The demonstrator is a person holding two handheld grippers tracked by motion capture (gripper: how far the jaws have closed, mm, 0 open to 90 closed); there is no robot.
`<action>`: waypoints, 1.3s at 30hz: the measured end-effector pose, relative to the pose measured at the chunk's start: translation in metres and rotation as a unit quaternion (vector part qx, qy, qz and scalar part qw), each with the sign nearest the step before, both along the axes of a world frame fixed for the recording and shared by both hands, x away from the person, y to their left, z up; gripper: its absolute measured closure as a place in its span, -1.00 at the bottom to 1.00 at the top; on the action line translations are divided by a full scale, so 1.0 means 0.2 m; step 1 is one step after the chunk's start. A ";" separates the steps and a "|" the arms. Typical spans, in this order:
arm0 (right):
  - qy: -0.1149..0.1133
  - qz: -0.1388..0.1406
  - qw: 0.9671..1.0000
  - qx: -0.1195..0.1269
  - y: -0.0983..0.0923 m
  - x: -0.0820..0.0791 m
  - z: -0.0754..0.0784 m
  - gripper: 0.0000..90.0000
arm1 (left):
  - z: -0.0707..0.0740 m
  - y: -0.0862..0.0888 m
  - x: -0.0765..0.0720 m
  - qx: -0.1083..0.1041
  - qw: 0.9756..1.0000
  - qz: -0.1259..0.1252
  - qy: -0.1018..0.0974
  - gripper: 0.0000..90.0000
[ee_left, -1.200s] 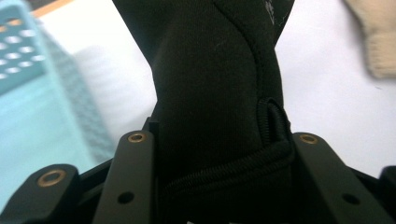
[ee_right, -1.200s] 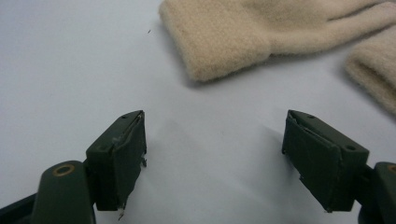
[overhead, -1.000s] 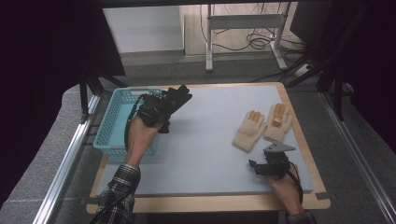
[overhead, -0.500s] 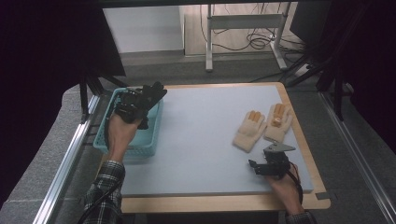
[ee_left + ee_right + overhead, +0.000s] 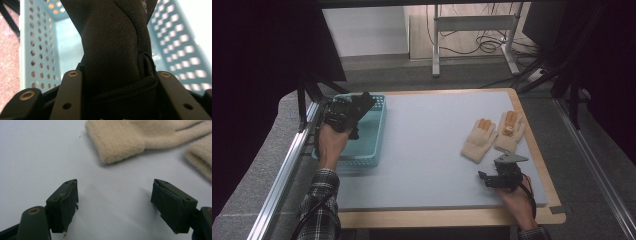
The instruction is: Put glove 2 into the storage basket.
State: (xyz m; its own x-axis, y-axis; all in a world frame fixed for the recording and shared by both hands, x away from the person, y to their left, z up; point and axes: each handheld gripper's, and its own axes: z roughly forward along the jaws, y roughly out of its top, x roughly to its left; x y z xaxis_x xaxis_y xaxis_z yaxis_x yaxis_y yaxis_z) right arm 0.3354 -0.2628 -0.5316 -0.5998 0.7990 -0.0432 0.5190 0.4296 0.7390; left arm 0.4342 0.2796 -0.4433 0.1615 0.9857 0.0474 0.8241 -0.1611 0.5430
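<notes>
Currently I've got the left gripper [image 5: 346,114] fingers clamped on a black glove [image 5: 112,45] above the teal basket [image 5: 372,145]; right gripper [image 5: 115,205] fingers wide, cream gloves [image 5: 125,140] just ahead.

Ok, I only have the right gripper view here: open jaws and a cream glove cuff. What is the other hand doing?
Observer: The left gripper is shut on a black glove.
Operator: Where is it holding that?
Observer: Over the teal basket, at the left edge of the table.
Operator: How many cream gloves lie ahead of me?
Observer: Two cream gloves, side by side, with orange fingertips.
</notes>
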 end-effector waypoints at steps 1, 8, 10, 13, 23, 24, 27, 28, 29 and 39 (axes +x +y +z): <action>0.000 0.000 1.000 0.000 0.00 0.00 0.00 -0.52 | -0.02 0.02 0.01 0.001 1.000 0.005 0.007 0.32; 0.000 0.000 1.000 0.000 0.00 0.00 0.00 -0.52 | -0.15 0.11 0.06 0.022 0.998 0.042 0.050 0.31; 0.000 0.000 1.000 0.000 0.00 0.00 0.00 -0.52 | -0.18 0.14 0.07 0.028 0.997 0.049 0.060 0.30; 0.000 0.000 1.000 0.000 0.00 0.00 0.00 -0.52 | -0.24 0.16 0.09 0.038 0.995 0.058 0.074 0.30; 0.000 0.000 1.000 0.001 0.00 0.00 0.00 -0.53 | -0.30 0.15 0.17 0.090 0.989 0.044 0.109 0.06; 0.000 0.000 1.000 0.001 0.00 0.00 0.00 -0.52 | -0.30 0.15 0.18 0.090 0.989 0.043 0.113 -0.07; 0.000 0.000 1.000 0.001 0.00 0.00 0.00 -0.52 | -0.29 0.16 0.18 0.071 0.990 0.031 0.117 -0.42; 0.000 0.000 1.000 0.000 0.00 0.00 0.00 -0.52 | -0.28 0.16 0.17 0.063 0.991 0.028 0.116 -0.52; 0.000 0.000 1.000 0.000 0.00 0.00 0.00 -0.53 | -0.27 0.16 0.17 0.055 0.991 0.027 0.116 -0.60; 0.000 0.000 1.000 0.000 0.00 0.00 0.00 -0.53 | -0.12 0.17 0.10 -0.006 0.998 -0.001 0.061 -0.89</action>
State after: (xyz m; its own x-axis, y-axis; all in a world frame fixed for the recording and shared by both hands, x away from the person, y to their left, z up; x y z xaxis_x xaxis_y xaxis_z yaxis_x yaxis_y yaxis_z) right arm 0.3354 -0.2627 -0.5316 -0.5993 0.7993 -0.0434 0.5192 0.4295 0.7389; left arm 0.4536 0.3140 -0.4681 0.1678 0.9857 0.0162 0.8837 -0.1577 0.4407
